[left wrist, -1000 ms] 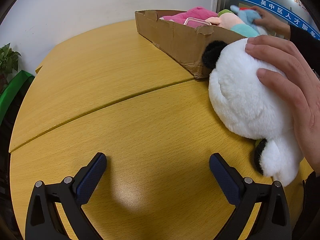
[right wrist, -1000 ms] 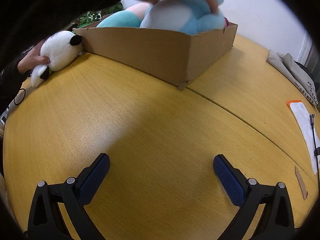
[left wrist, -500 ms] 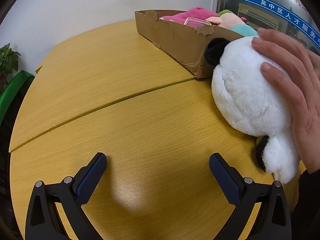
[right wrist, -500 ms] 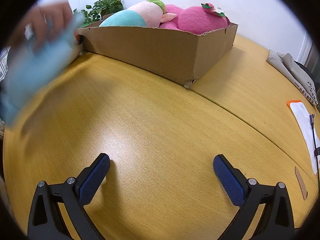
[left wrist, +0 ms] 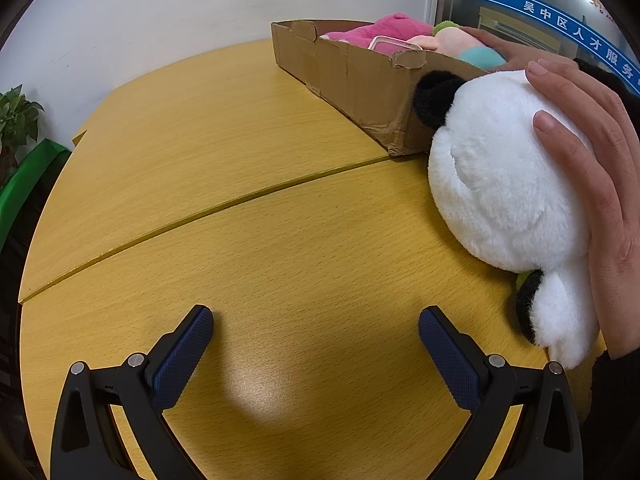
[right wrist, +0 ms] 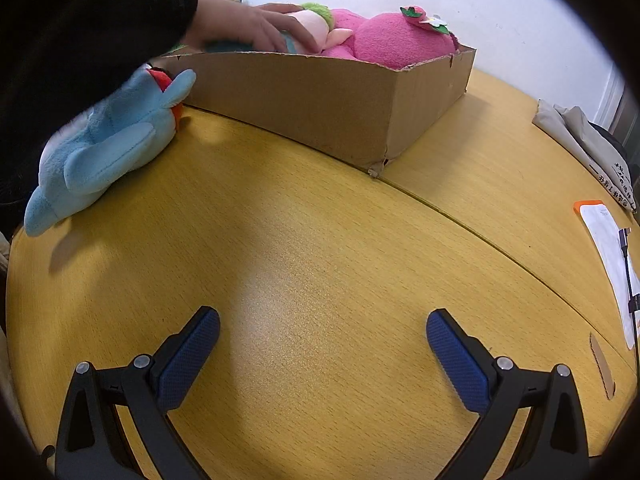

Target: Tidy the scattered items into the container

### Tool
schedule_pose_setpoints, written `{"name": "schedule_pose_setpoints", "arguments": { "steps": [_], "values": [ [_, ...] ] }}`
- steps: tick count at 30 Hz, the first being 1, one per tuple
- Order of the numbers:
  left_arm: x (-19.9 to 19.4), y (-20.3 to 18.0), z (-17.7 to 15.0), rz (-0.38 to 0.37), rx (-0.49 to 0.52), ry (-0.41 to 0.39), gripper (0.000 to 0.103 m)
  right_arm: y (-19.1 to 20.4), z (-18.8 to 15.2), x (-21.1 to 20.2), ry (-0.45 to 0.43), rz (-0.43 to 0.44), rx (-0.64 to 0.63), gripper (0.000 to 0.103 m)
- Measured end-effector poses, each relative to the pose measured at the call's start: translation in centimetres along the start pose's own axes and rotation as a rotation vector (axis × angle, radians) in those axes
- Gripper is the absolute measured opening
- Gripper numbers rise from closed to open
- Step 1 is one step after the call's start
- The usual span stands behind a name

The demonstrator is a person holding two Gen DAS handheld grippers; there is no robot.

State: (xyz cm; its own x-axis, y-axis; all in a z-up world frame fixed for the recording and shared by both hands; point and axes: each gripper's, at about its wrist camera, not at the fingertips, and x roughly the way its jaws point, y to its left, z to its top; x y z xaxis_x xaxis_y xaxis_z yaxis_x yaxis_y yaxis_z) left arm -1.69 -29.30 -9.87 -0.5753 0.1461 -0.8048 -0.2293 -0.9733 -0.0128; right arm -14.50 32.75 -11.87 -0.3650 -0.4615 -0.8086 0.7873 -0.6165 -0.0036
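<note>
Since half a second ago the blue plush toy (right wrist: 108,148) has come to rest on the table (right wrist: 320,248) at my ten o'clock in the right view, where before it was a blur in a hand. It now lies just beside the near left corner of the cardboard box (right wrist: 332,108). Its long axis runs from eight o'clock up toward one o'clock, the orange-marked end nearest the box. It is pale blue and soft, with a flat flap lying along its side; I cannot tell what animal it is.

A hand (right wrist: 240,30) in a black sleeve reaches into the box, resting on a peach and green toy (right wrist: 316,24) beside a big pink toy (right wrist: 396,38). That sleeve hides the box's far left end.

From the left view, a white panda toy (left wrist: 500,184) sits at two o'clock, touching the box (left wrist: 352,80) corner. Its black ear points toward the box, and its body runs down toward four o'clock. Another hand (left wrist: 592,168) cups its far side, covering its face from me.

My left gripper (left wrist: 316,344) and right gripper (right wrist: 322,344) both hover over bare table with jaws spread wide, gripping nothing. Papers and folded cloth at the right edge are cut off.
</note>
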Motion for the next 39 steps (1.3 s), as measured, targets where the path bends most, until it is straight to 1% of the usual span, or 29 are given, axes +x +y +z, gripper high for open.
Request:
{"name": "schedule_pose_setpoints", "arguments": {
  "steps": [39],
  "values": [
    [-0.06,-0.12,-0.02,0.006,-0.008,0.0,0.103,-0.25,0.16,0.14,-0.001,-0.002,0.003,0.103]
  ]
}}
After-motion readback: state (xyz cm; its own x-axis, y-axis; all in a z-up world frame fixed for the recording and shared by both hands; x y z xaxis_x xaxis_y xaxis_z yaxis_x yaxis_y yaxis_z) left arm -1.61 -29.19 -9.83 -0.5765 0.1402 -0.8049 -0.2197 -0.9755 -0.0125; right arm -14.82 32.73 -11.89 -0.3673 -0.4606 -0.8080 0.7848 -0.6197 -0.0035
